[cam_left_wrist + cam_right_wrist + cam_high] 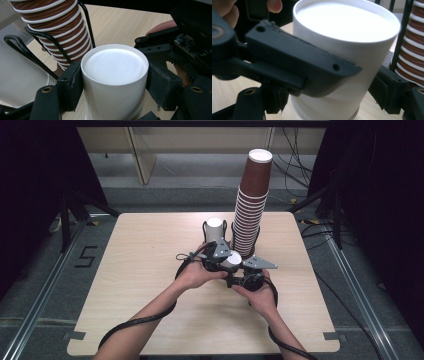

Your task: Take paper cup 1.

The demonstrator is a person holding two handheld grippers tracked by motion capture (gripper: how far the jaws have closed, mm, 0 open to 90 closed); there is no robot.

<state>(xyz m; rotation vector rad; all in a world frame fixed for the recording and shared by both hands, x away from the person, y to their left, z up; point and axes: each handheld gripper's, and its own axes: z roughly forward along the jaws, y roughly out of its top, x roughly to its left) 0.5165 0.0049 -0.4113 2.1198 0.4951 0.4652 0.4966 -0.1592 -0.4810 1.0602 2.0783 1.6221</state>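
A white paper cup [231,260] stands upside down at the middle of the table, between both hands. In the left gripper view its flat base [113,66] faces up and my left gripper [113,82] is shut on it, one pad pressed on each side of its wall. My right gripper [332,97] comes from the other side and closes lower on the same white cup [352,57], its pads against the wall near the rim. A jaw of the left gripper [294,62] crosses in front. Seen from above, the left gripper [226,261] and right gripper [239,270] meet at the cup.
A tall stack of brown cups [252,205] stands in a black wire holder [52,42] just behind the held cup, very close to the jaws. A shorter white cup stack [215,230] sits in a second holder to its left. The wooden table [150,285] has free room on both sides.
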